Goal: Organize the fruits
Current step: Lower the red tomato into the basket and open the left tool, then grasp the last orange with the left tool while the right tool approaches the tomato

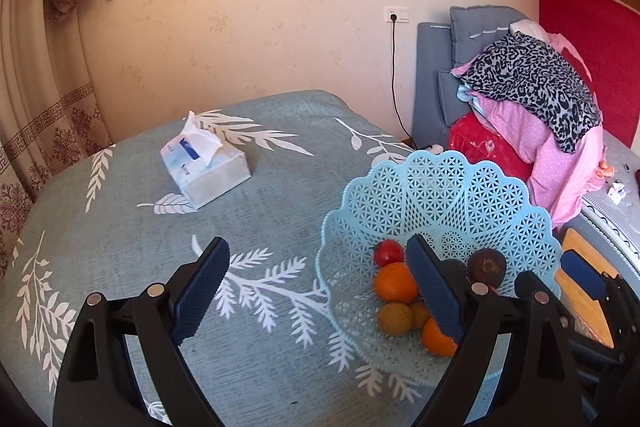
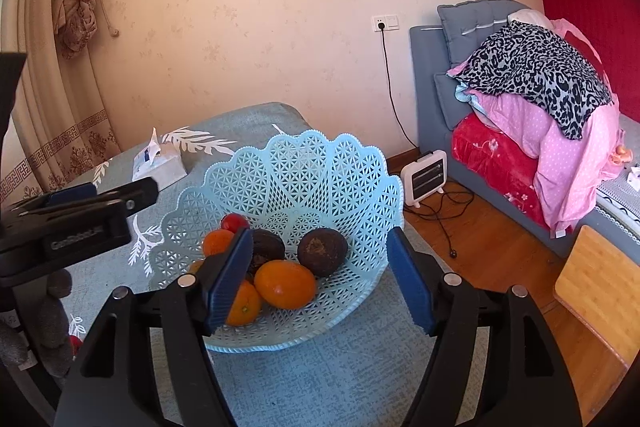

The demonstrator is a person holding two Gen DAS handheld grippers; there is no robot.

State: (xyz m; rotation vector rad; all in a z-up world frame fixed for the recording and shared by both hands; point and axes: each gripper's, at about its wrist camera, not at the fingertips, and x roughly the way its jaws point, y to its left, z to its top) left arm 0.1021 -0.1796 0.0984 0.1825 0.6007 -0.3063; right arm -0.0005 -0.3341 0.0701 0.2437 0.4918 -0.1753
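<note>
**Ana:** Plastic, pale blue and pierced all over in a lattice, with a scalloped rim: that was the basket (image 2: 304, 171), and it stood on the counter (image 1: 120, 235), which wore a grey-blue cloth printed with white leaf sprays.

**Ben:** And the fruit?

**Ana:** All of it lay in the bottom of the basket. A smooth, glossy orange (image 2: 285, 283) sat nearest the front, a second orange (image 2: 243, 305) touched it on the left, and a third (image 2: 216, 242) lay farther back. Behind that one was a small red tomato (image 2: 234, 221). Two round, dark brown fruits with a dull, rough skin sat toward the middle; the right one (image 2: 322, 251) showed a pale patch on top. The left view also showed a yellowish-green fruit (image 1: 394, 318) in the basket.

**Ben:** The tools?

**Ana:** Both had ribbed blue pads on black arms. The right tool (image 2: 320, 279) hung over the basket's near rim, pads wide apart, gripping nothing. The left tool (image 1: 316, 291) hovered at the basket's left edge, also spread and empty.

**Ben:** Anything else?

**Ana:** A soft tissue pack (image 1: 206, 169) lay on the counter left of and beyond the basket.
</note>
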